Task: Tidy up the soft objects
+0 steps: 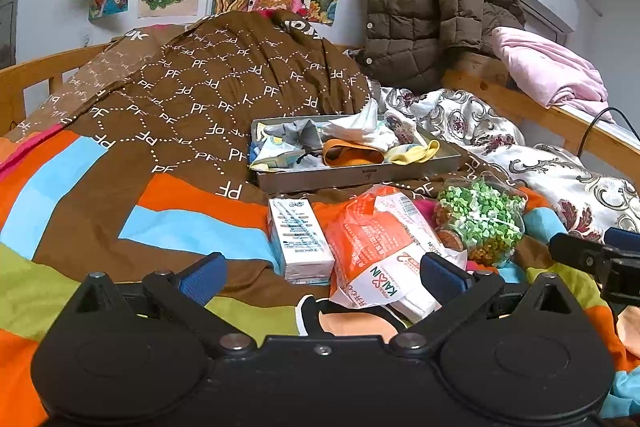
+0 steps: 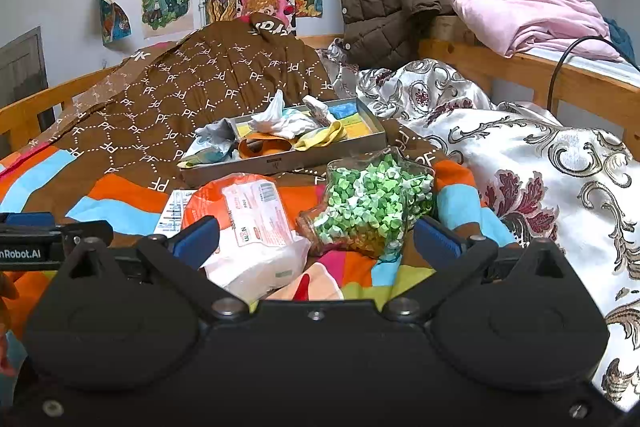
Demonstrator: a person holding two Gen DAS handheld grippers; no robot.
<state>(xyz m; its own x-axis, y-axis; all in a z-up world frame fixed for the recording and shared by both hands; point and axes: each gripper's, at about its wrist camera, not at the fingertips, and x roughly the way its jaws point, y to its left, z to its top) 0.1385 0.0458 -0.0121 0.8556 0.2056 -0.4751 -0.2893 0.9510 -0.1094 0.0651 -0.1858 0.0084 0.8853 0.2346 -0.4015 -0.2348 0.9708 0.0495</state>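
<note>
Both tools inspected. Left gripper (image 1: 322,277) found spread wide and empty, low in its frame over the striped bedspread (image 1: 80,195). Right gripper (image 2: 316,241) likewise spread and empty, with the left tool's black body visible at the left edge of the right view.

Located centre frame: grey tray (image 1: 360,173) on the brown quilt (image 1: 200,87), holding a heap of small cloths and socks (image 1: 360,133), some spilling over its left rim. Tray's long axis noted running left to right across both views, slightly tilted. Below it, lying on the bedspread: white carton (image 1: 298,239), orange-and-white tissue pack (image 1: 380,247), and a clear jar of green paper stars (image 1: 480,219).

Tissue pack judged the soft item nearest the left tool, its long axis running from lower right toward upper left of the frame, open white end toward the camera.

Recommended: closed across the pack's narrow width, mid-body, clear of carton and jar; loose film wrapper judged likely to slip.
</note>
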